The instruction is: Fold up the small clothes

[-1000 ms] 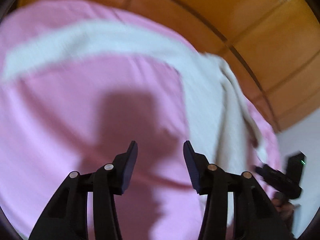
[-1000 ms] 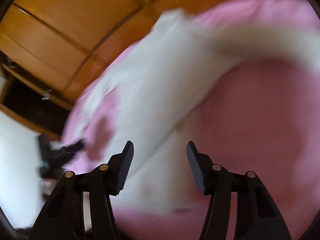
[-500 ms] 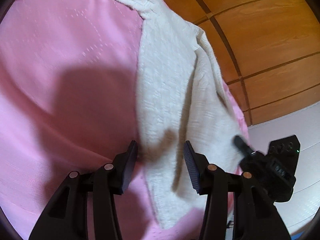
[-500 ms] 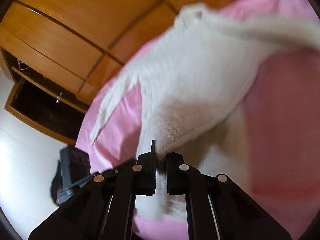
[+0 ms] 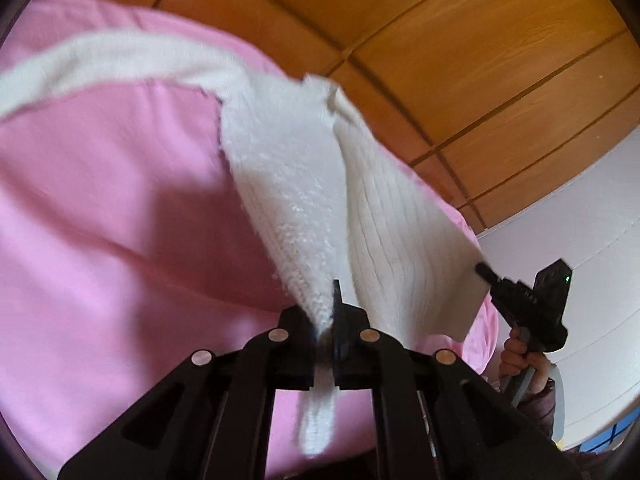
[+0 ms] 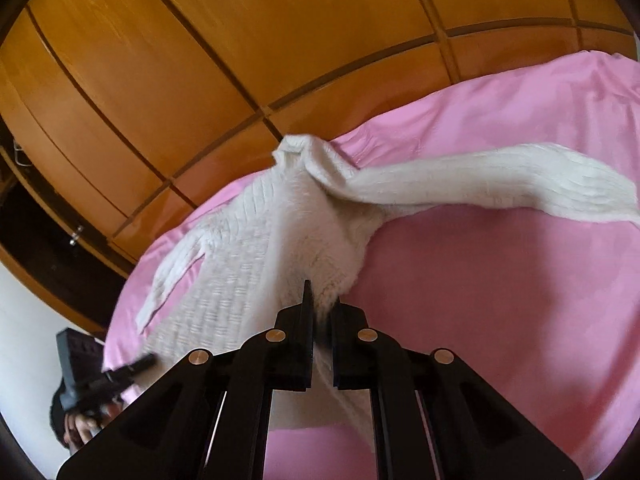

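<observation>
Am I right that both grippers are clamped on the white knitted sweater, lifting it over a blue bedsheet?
Not quite: the bedsheet is pink, not blue, as both wrist views show. The rest holds: the left gripper and the right gripper are each shut on the white knitted sweater, lifting it.

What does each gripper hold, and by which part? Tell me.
Both hold the white sweater: left gripper and right gripper each pinch its near edge.

1. Left gripper (image 5: 326,320): matte black, angular plastic linkage arms with round silver rivet heads at the pivots.
2. Right gripper (image 6: 320,318): same black build; a small green light shows on its body.
3. Dark sleeve (image 5: 540,406) at the wrist.
</observation>
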